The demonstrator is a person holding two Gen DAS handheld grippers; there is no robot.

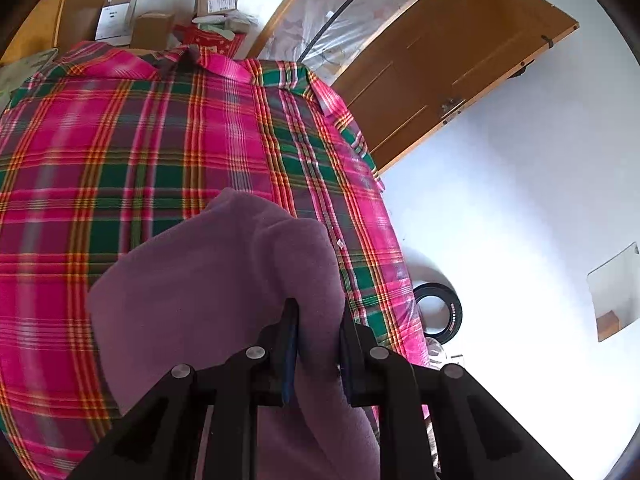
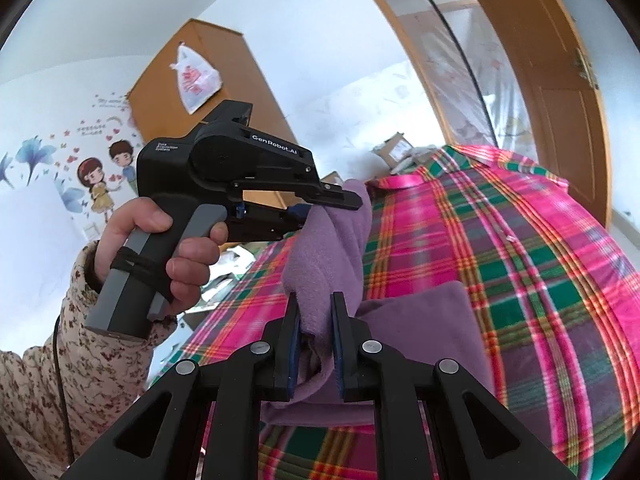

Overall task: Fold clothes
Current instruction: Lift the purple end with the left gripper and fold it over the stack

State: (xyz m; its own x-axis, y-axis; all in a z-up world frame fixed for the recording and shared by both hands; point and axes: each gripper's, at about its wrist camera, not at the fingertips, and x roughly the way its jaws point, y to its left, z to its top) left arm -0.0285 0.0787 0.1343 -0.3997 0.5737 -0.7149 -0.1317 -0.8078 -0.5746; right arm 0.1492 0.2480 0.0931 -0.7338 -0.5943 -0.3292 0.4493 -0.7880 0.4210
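A purple fleece garment (image 1: 208,280) hangs lifted over a pink, green and orange plaid sheet (image 1: 120,140) on a bed. My left gripper (image 1: 318,320) is shut on a bunched edge of it, cloth filling the gap between the fingers. In the right wrist view the purple garment (image 2: 332,240) stretches between both grippers. My right gripper (image 2: 316,316) is shut on one fold. Farther off, the left gripper (image 2: 340,204), held by a hand (image 2: 160,240) in a floral sleeve, pinches the other end. The rest of the garment (image 2: 424,328) drapes onto the sheet.
Cardboard boxes (image 1: 152,28) and clutter sit beyond the bed's far end. A wooden door (image 1: 452,68) stands open at right, with white floor and a black ring (image 1: 438,312) beside the bed. In the right wrist view a wardrobe (image 2: 208,92) carries a plastic bag (image 2: 196,78).
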